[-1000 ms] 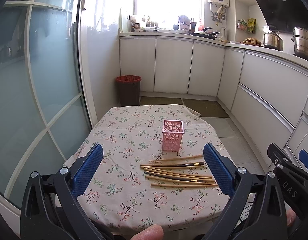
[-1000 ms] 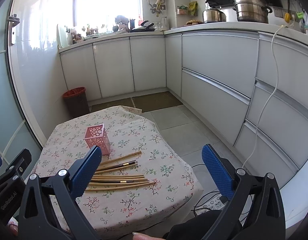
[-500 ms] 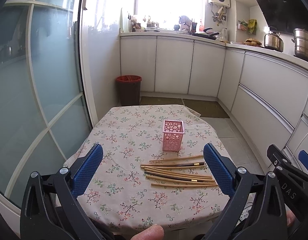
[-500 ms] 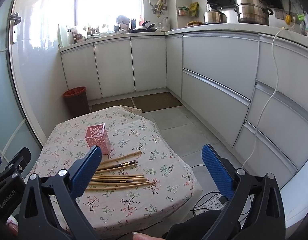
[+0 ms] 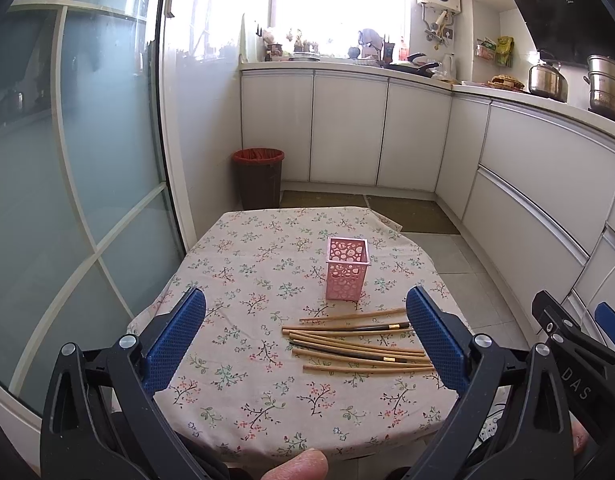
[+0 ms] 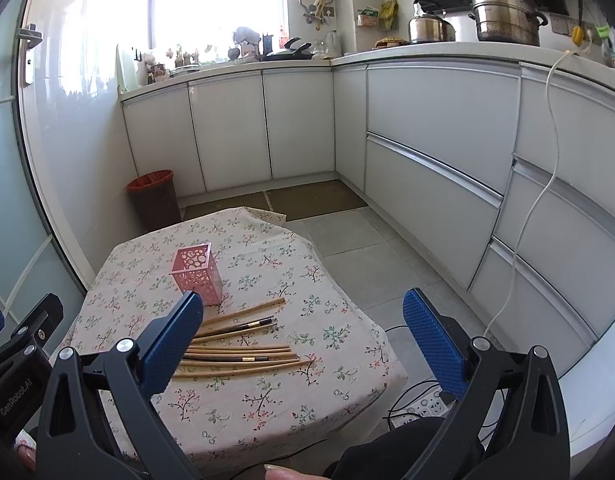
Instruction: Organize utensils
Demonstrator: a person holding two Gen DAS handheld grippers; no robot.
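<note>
Both grippers, left (image 5: 306,334) and right (image 6: 303,338), hover agape above chopsticks (image 5: 359,342).

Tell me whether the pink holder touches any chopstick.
Apart. The left wrist view shows flowered cloth between the holder and the nearest chopsticks, lying flat in front of it.

chopsticks (image 6: 243,350) — ends behind right claw (image 6: 303,334)

Desk (image 5: 243,380) under a floral cloth (image 5: 267,256), bearing one upright pink perforated holder (image 5: 346,274) and, just beside it on the near side, loose chopsticks (image 5: 359,344) lying roughly parallel, some overlapping.
</note>
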